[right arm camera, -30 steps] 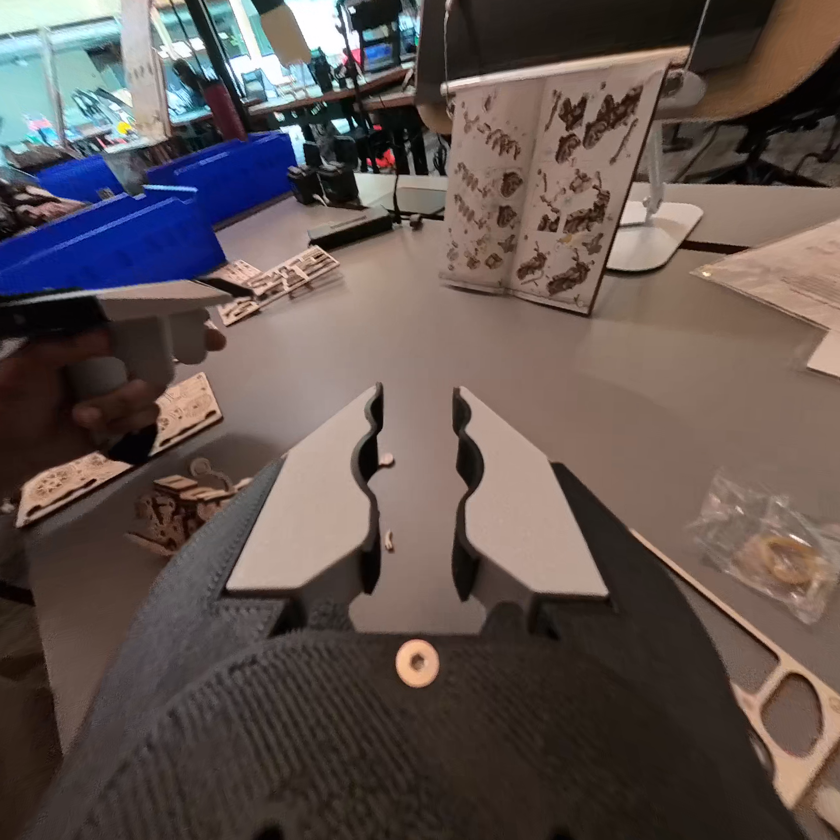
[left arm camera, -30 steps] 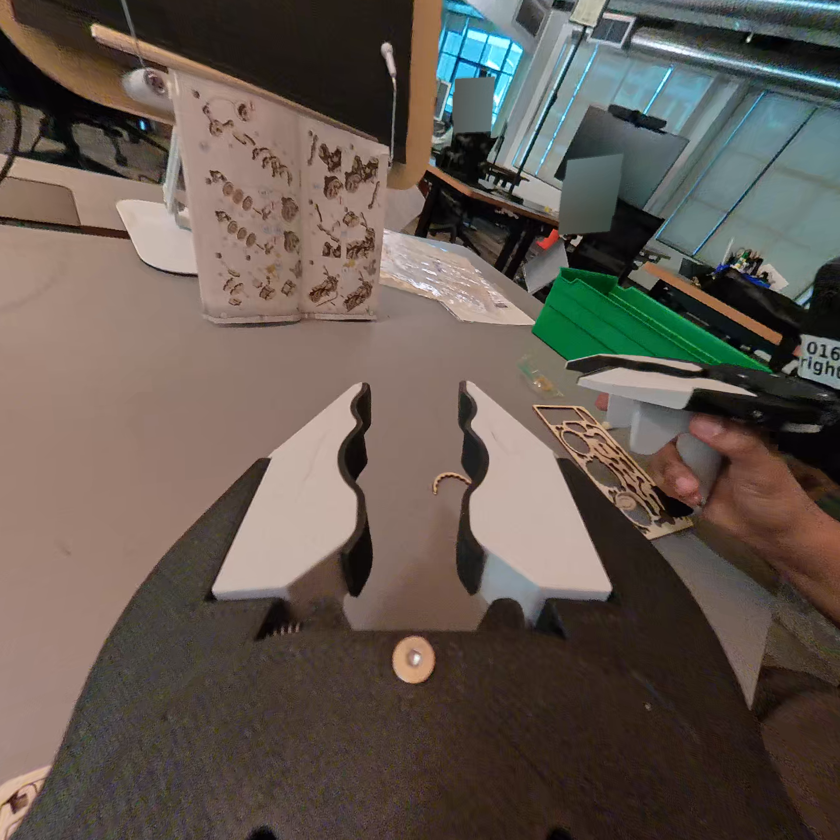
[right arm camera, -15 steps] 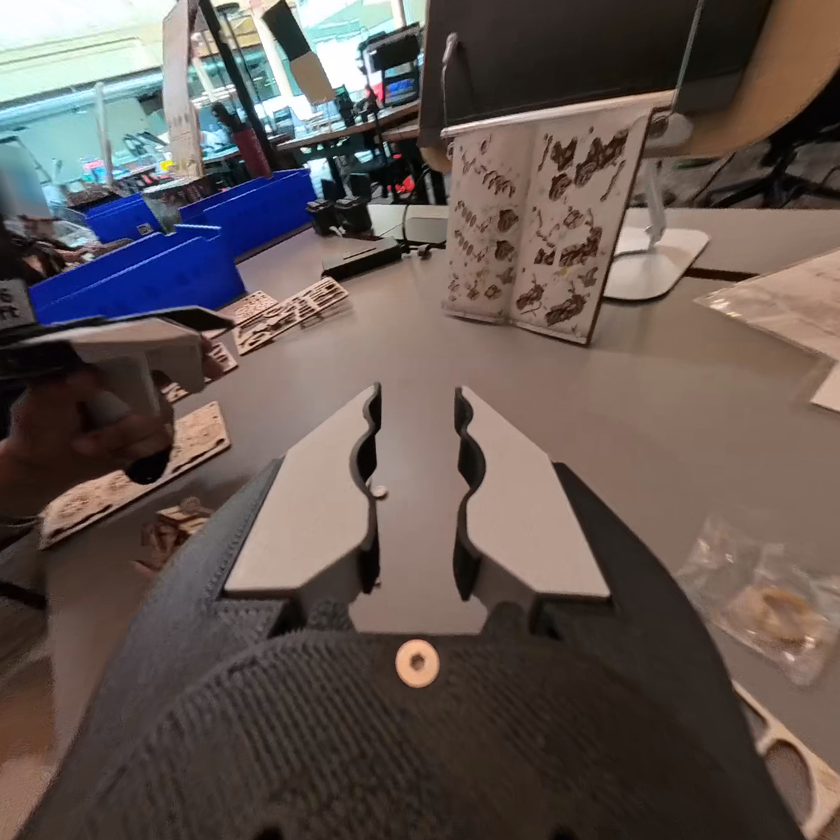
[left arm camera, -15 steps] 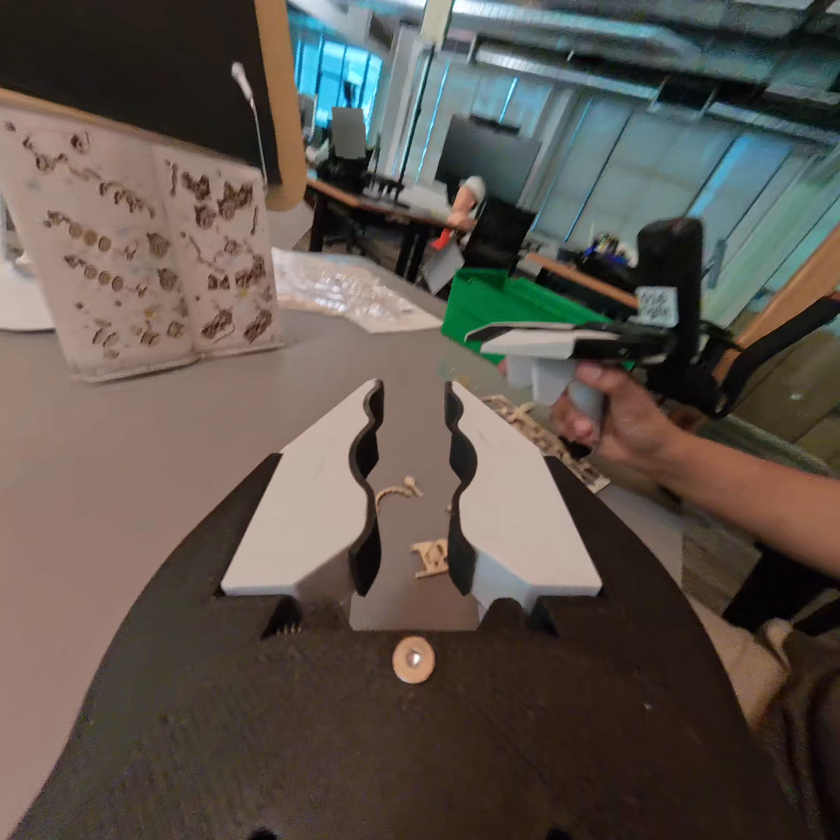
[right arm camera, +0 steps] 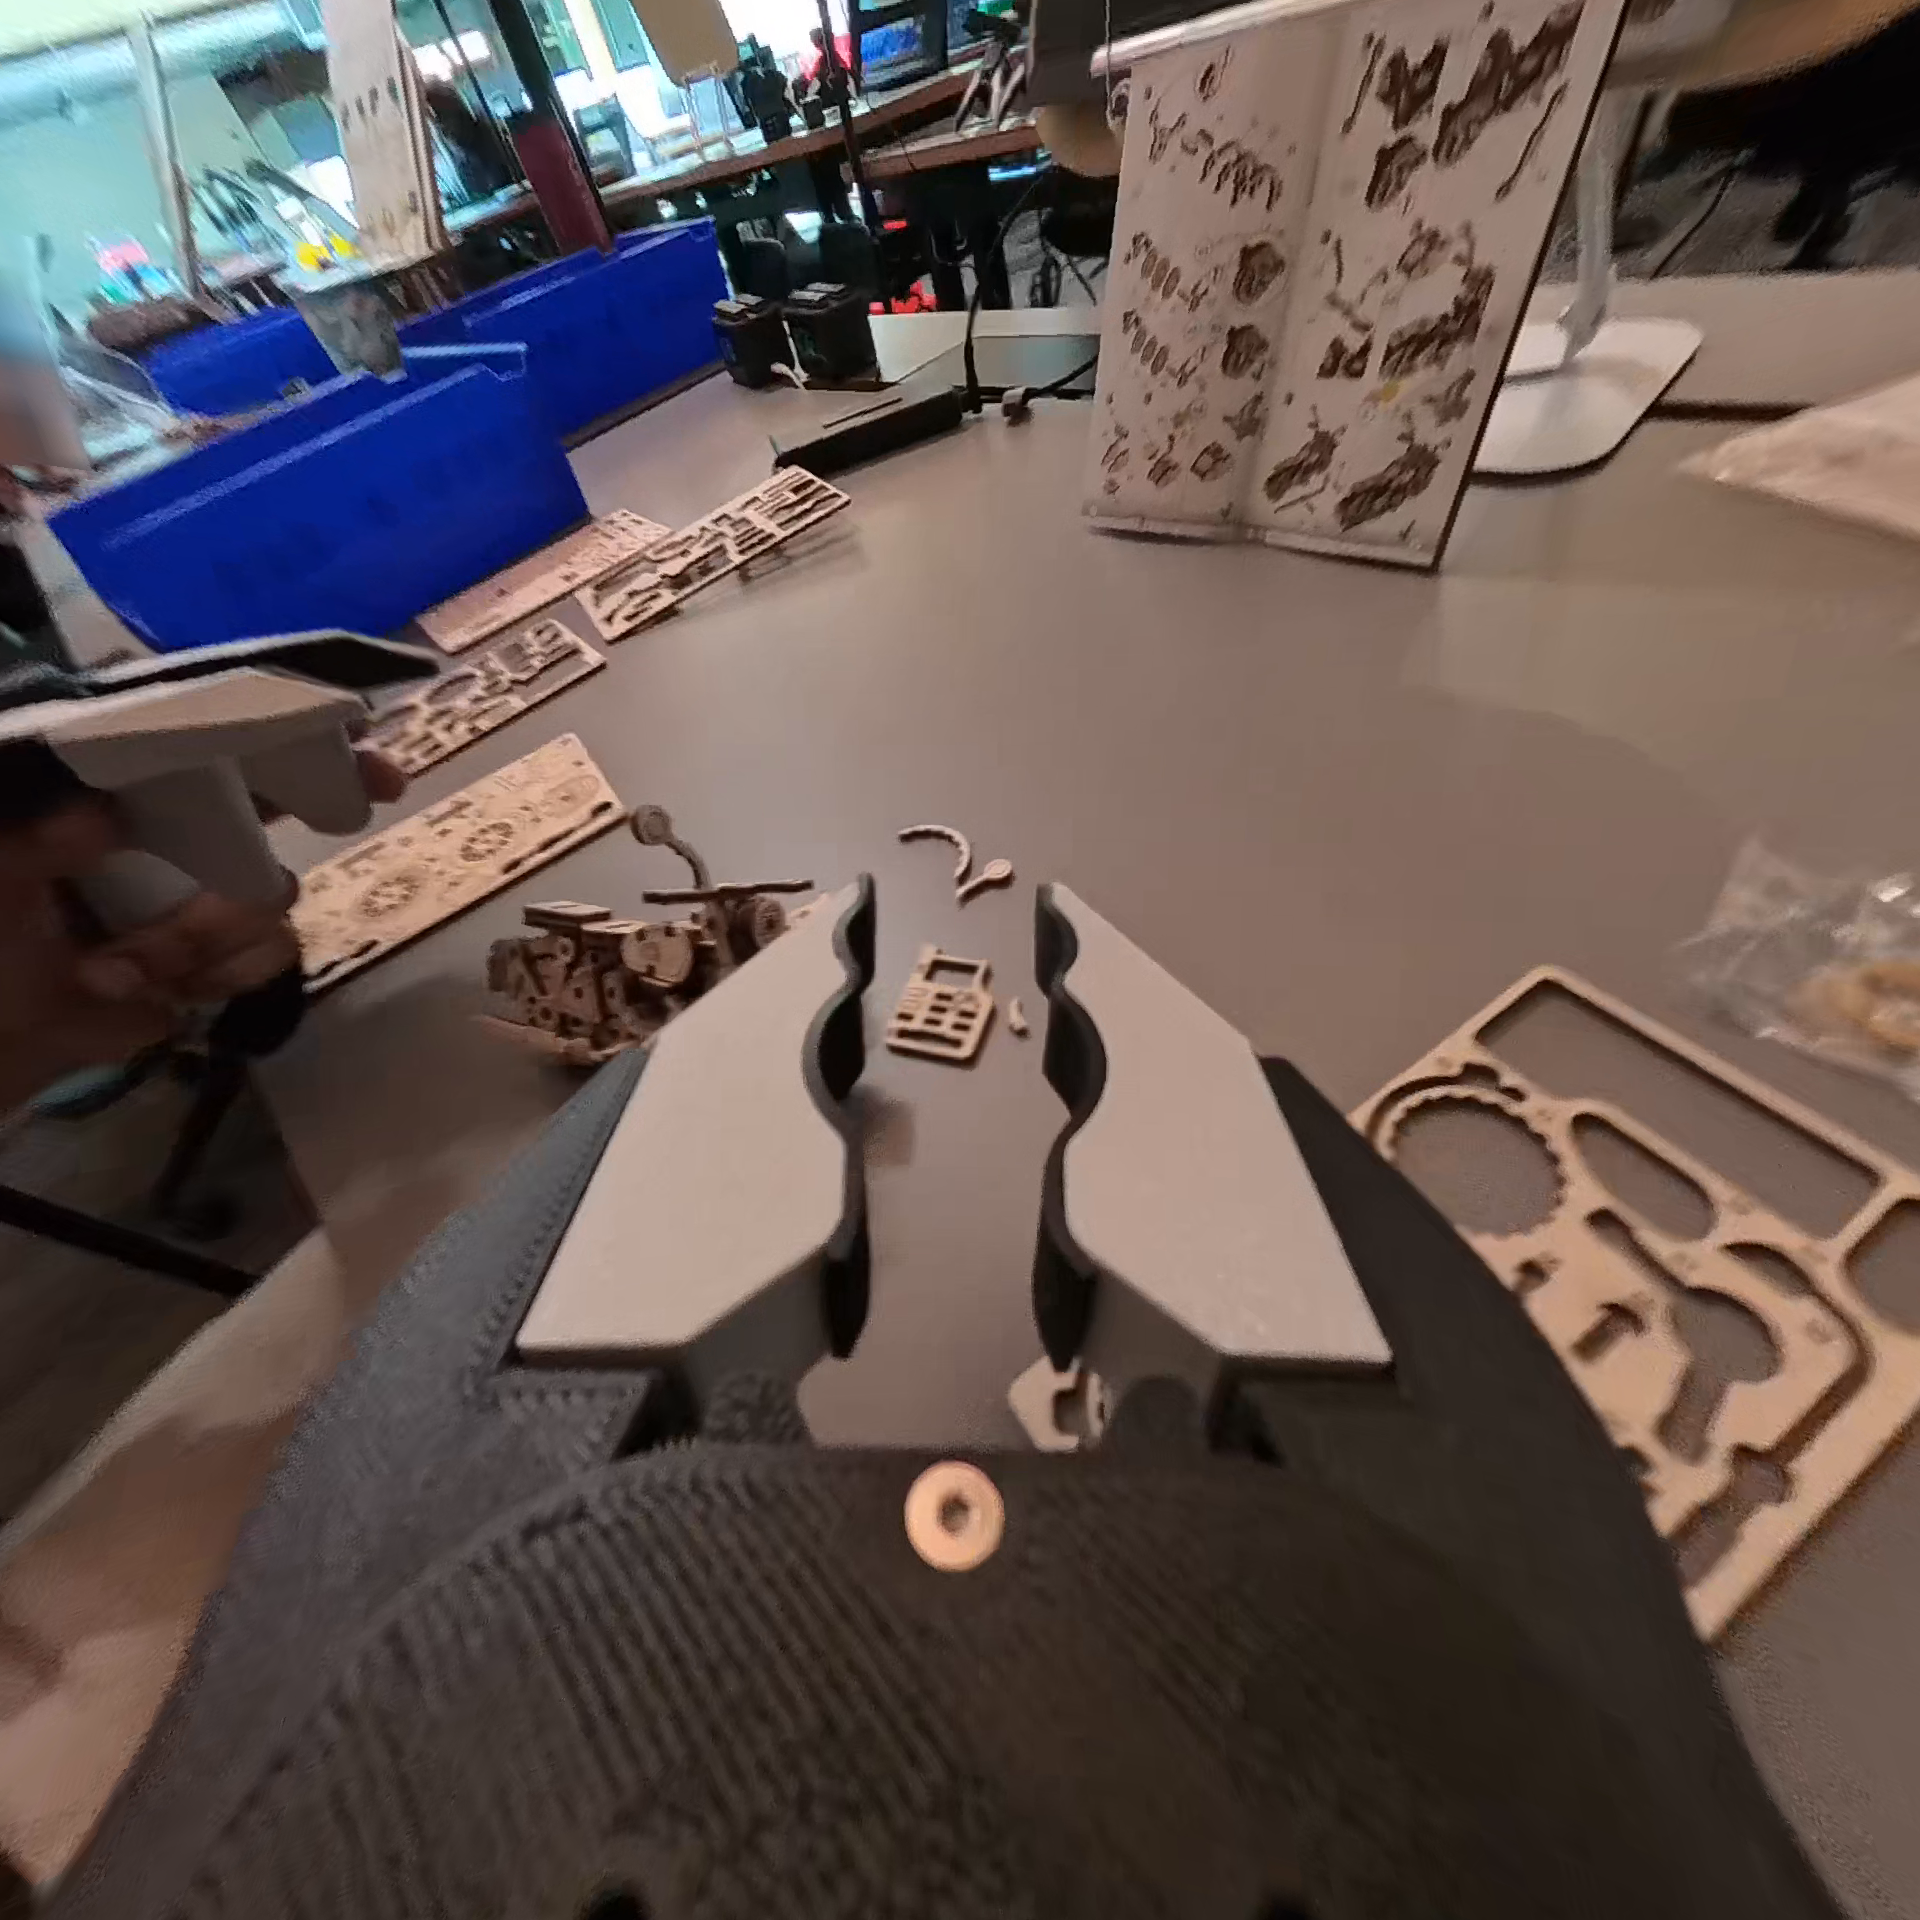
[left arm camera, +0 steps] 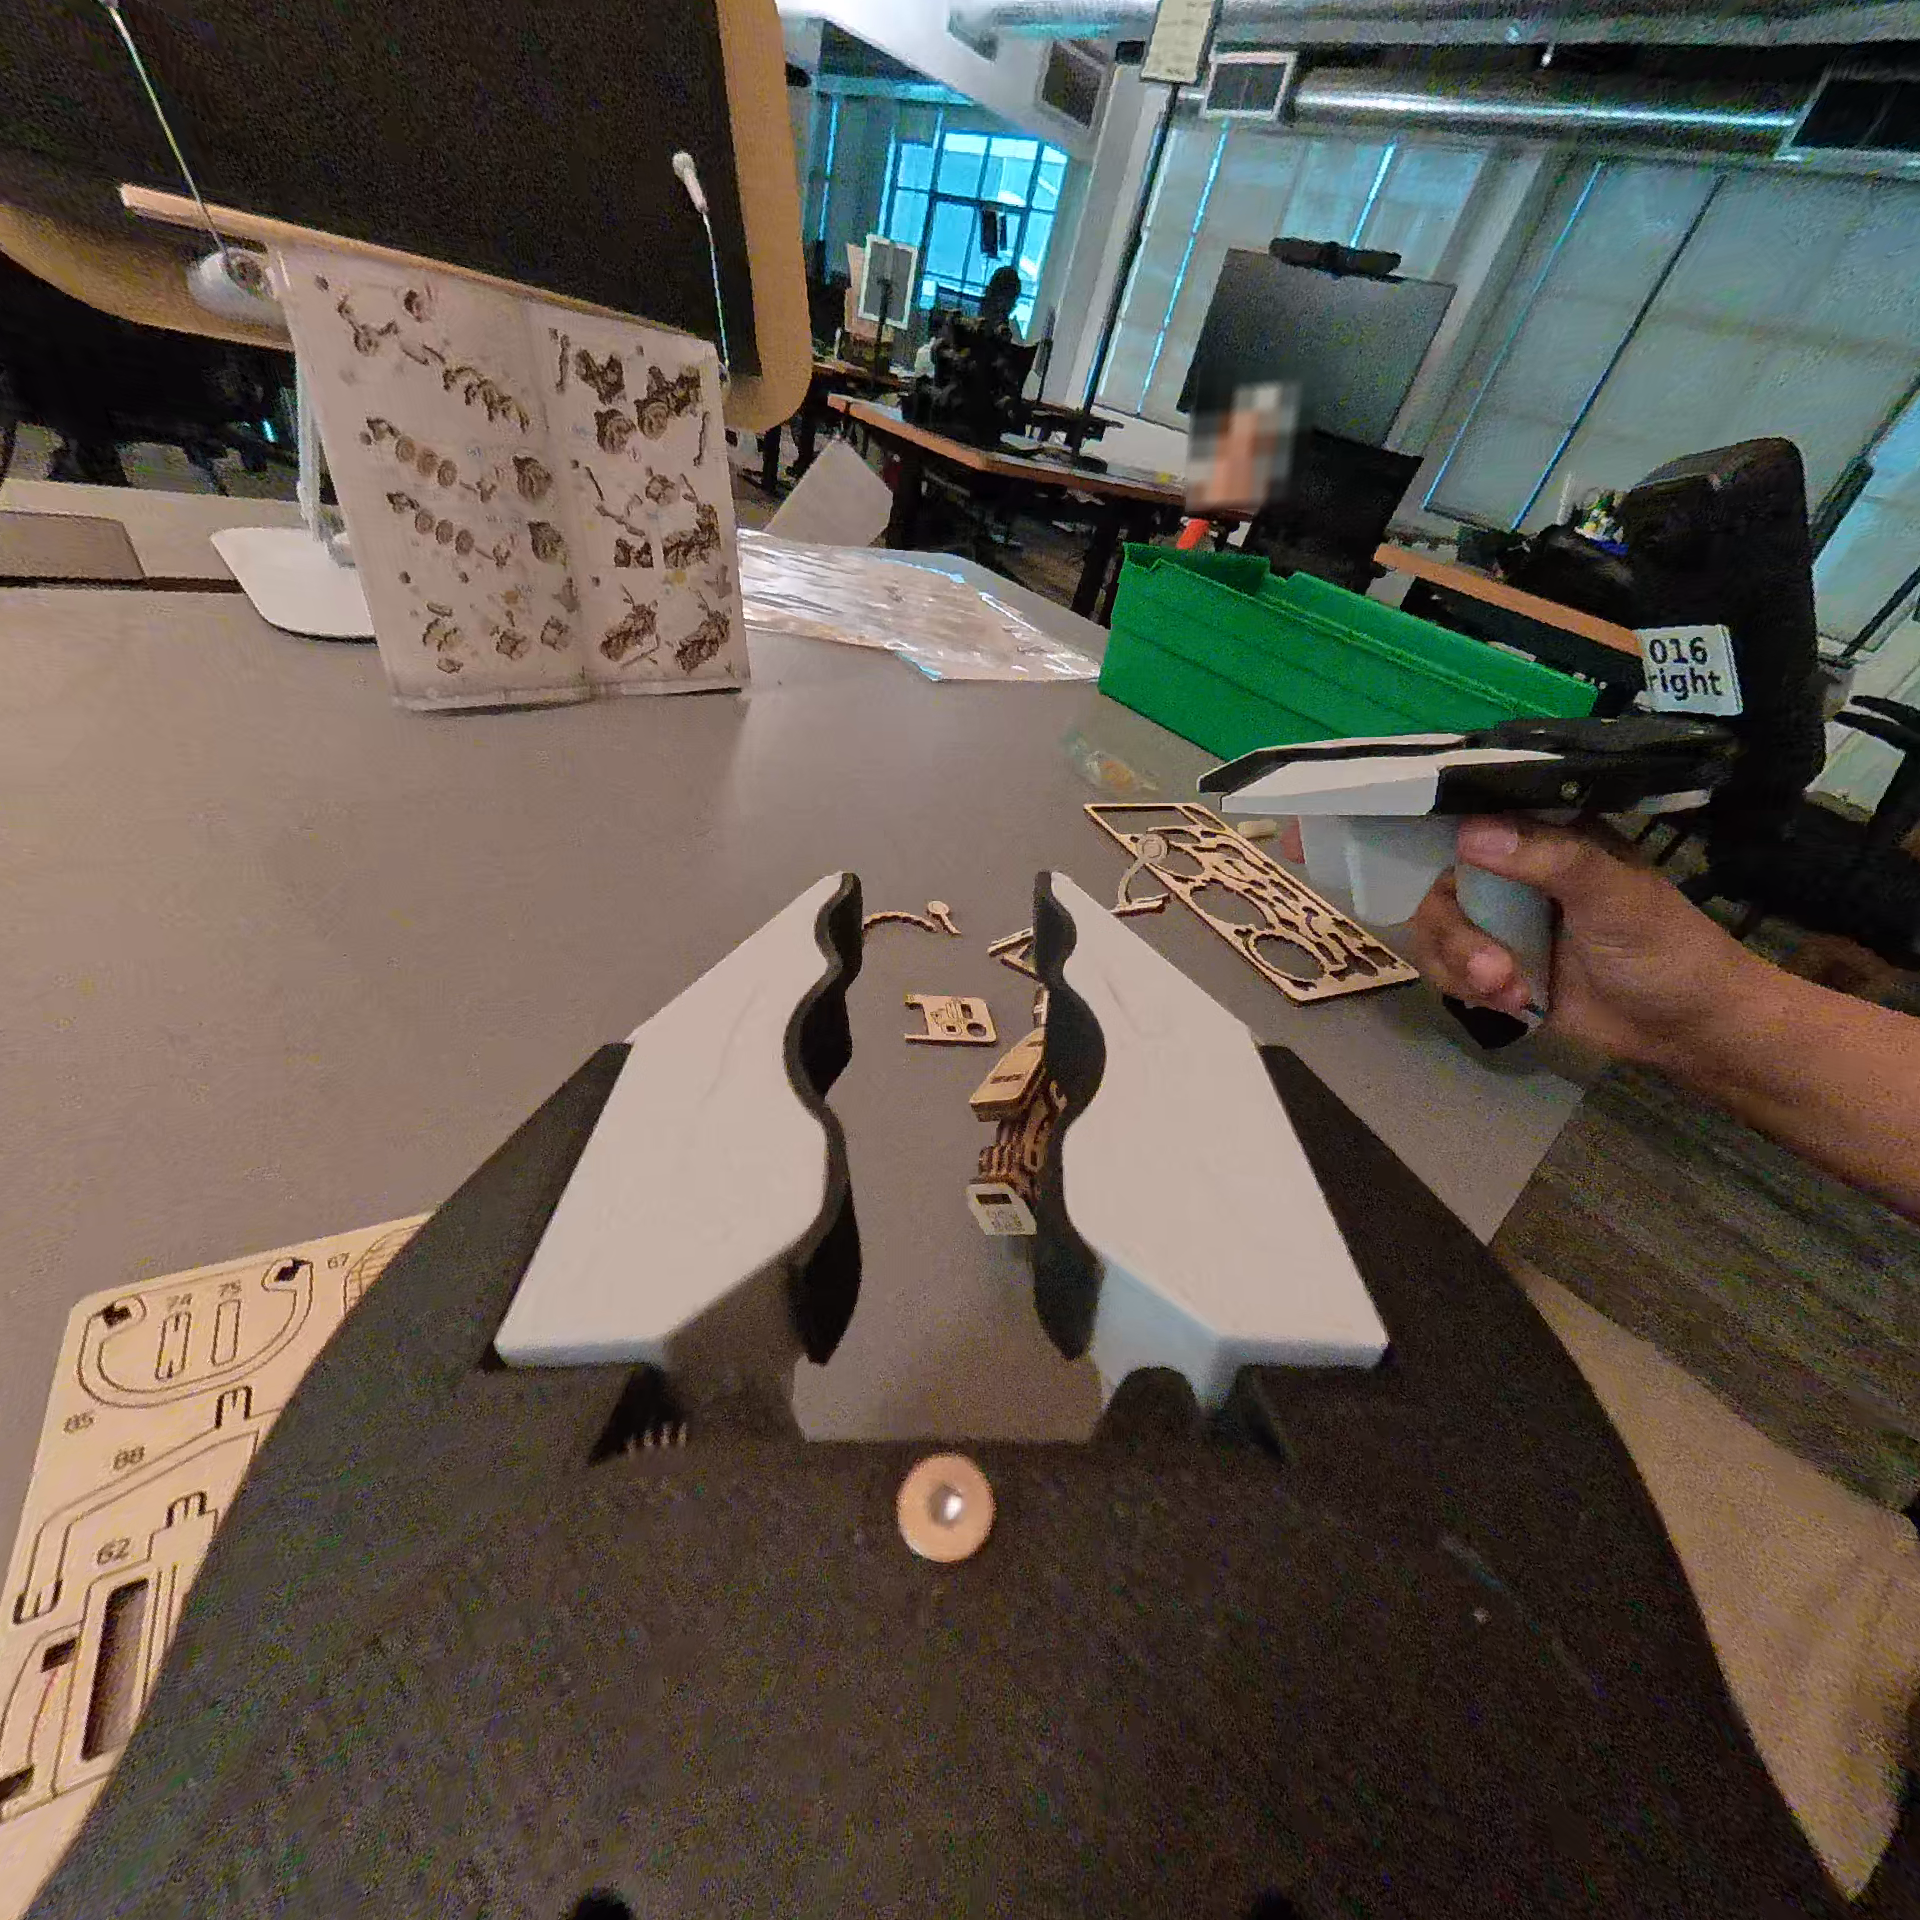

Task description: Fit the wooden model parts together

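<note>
**Both grippers parted and empty above loose wooden parts**

Left gripper (left arm camera: 945, 914): jaws apart, nothing between them, held above the grey table (left arm camera: 312, 883). Seen through the gap, a small flat wooden part (left arm camera: 949, 1018) lies on the table, clear of both fingers. The partly built wooden model (left arm camera: 1013, 1127) lies just beside the inner edge of the right-hand finger, which partly hides it; contact cannot be told. A curved wooden strip (left arm camera: 914, 917) lies past the fingertips.

Right gripper (right arm camera: 951, 909): jaws apart, holding nothing. The same flat part (right arm camera: 938, 1005) lies in the gap between the fingers, nearer the tips, with a tiny sliver (right arm camera: 1018, 1015) beside the right-hand finger. The model (right arm camera: 634, 961) sits to the left of the left-hand finger, near its tip. The curved strip (right arm camera: 938, 840) lies just beyond the tips.

An emptied wooden sheet (right arm camera: 1621, 1226) lies right of this gripper; 1 plastic bag (right arm camera: 1829, 977) lies farther right. An instruction booklet (left arm camera: 530, 499) stands upright at the back.
</note>
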{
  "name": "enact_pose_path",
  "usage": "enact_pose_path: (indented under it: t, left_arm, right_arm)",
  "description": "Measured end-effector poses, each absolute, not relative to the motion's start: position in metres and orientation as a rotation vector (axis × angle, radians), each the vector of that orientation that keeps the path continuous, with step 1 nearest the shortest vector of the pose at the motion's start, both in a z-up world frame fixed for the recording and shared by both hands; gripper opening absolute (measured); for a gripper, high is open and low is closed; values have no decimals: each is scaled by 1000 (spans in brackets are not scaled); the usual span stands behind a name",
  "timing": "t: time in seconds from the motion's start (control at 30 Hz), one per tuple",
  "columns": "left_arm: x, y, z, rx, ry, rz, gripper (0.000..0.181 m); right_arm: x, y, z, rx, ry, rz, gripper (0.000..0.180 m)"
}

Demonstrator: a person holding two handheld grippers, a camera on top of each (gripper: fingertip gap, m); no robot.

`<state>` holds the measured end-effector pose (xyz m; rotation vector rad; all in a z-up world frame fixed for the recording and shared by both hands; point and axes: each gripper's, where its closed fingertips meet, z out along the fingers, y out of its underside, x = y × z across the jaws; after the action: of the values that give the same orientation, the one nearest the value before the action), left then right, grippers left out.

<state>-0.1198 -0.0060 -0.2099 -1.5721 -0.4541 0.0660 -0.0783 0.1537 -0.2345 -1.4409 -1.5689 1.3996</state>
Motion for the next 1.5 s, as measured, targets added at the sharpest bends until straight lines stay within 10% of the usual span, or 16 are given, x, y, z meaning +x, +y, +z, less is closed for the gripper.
enact_pose_path:
  t: [1.5]
  left_arm:
    - [-133,25,-216,-1503,-528,-353,52]
  right_arm:
    - [-116,143,-244,-1444,-1641,1350,26]
